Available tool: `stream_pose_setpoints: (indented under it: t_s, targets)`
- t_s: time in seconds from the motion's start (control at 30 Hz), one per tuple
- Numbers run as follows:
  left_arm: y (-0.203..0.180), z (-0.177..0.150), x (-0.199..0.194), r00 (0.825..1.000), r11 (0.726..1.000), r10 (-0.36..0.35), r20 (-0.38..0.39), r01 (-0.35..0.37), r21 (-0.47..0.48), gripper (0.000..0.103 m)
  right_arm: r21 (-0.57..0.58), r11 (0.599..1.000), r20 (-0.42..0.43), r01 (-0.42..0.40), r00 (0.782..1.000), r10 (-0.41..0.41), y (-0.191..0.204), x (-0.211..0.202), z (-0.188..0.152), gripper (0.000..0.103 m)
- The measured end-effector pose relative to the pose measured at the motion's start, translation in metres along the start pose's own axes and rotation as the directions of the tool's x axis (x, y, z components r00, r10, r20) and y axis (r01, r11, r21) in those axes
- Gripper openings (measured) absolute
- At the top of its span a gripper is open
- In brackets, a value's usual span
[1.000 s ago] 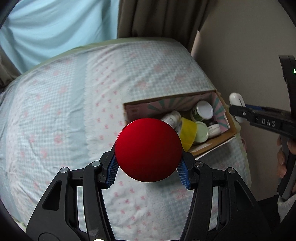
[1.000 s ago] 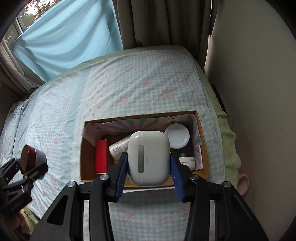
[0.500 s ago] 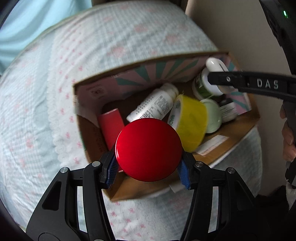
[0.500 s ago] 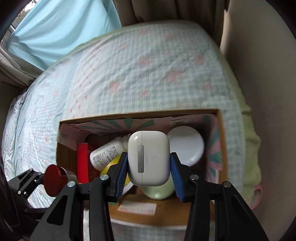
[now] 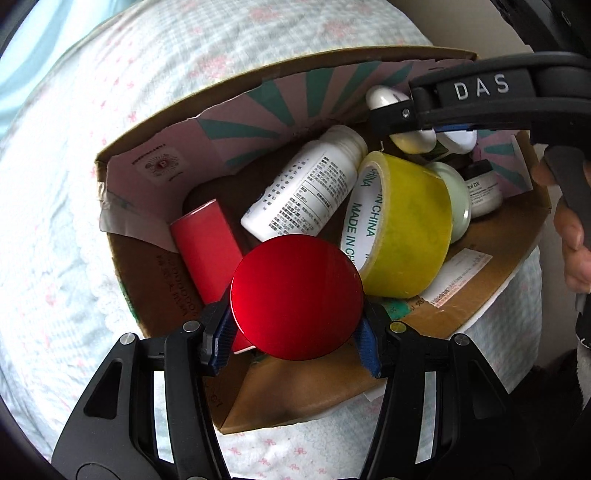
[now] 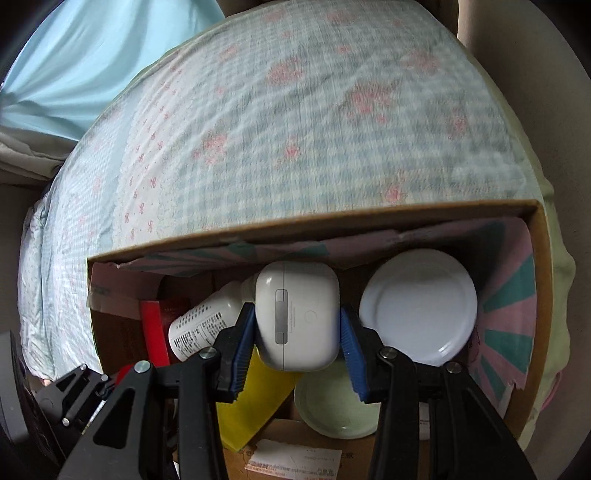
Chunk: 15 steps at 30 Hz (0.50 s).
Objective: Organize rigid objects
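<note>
My left gripper (image 5: 295,338) is shut on a round red-lidded jar (image 5: 297,295) and holds it over the near left part of an open cardboard box (image 5: 155,258). My right gripper (image 6: 297,341) is shut on a white earbud case (image 6: 297,314) and holds it inside the box (image 6: 258,232), near its back wall. The right gripper also shows in the left wrist view (image 5: 402,110) at the top right, with the case (image 5: 384,98) in it. The box holds a yellow tape roll (image 5: 402,225), a white bottle (image 5: 306,188), a red box (image 5: 207,247) and white-lidded jars (image 6: 417,306).
The box sits on a bed with a pale checked floral cover (image 6: 295,129). A beige wall (image 5: 461,22) stands to the right. A light blue curtain (image 6: 92,55) hangs at the far left. A pale green lid (image 6: 336,410) lies under the right gripper.
Both grippers have moved forward and down toward the box with their objects. The box now fills both views, and the earbud case is down among the contents.
</note>
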<state>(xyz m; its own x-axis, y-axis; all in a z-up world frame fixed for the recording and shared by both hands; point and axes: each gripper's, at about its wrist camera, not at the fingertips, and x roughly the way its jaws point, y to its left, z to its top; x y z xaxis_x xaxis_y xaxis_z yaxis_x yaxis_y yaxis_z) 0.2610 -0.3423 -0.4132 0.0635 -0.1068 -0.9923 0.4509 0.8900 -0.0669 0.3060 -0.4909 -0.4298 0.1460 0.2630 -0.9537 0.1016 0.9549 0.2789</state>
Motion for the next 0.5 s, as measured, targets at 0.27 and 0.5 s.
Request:
stream_pose_setpoints:
  t_s: [0.27,0.5]
  targets:
    - [0.000,0.006,-0.017,0.998,1.000,0.006,0.057,-0.007,0.020,0.103,0.015,1.000,0.025,-0.008,1.000,0.008,0.003,-0.016,0.006,0.100]
    - [0.002,0.001,-0.023,0.998,1.000,-0.003,0.064,0.002,0.014,0.103,0.048,0.999,0.061,-0.004,0.998,0.001,-0.001,-0.029,0.004,0.100]
